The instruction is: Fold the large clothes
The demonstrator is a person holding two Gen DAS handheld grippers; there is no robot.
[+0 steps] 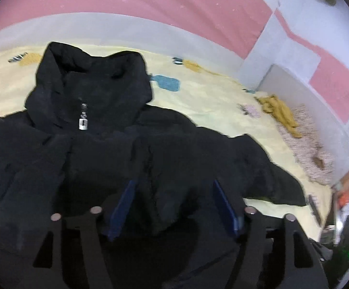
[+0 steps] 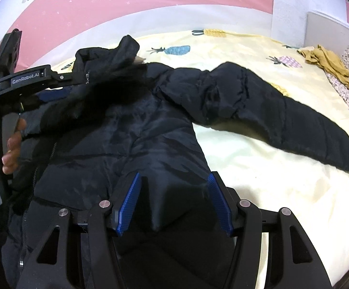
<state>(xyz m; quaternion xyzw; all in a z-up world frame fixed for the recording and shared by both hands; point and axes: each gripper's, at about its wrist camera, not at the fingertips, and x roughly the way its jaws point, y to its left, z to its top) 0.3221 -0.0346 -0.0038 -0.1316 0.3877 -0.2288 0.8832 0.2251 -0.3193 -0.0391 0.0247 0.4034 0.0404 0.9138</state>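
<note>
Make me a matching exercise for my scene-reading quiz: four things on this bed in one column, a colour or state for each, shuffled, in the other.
Things:
1. jacket
2. jacket sleeve
3. zipper pull
4. small garment

Descriptions:
A. mustard yellow, crumpled by the headboard
B. silver, just below the collar
C. black, puffy, front up
D. stretched out sideways across the sheet

Pairs: 1-C, 2-D, 3-B, 4-A

both wrist views close above the same black jacket [image 1: 102,156]
</note>
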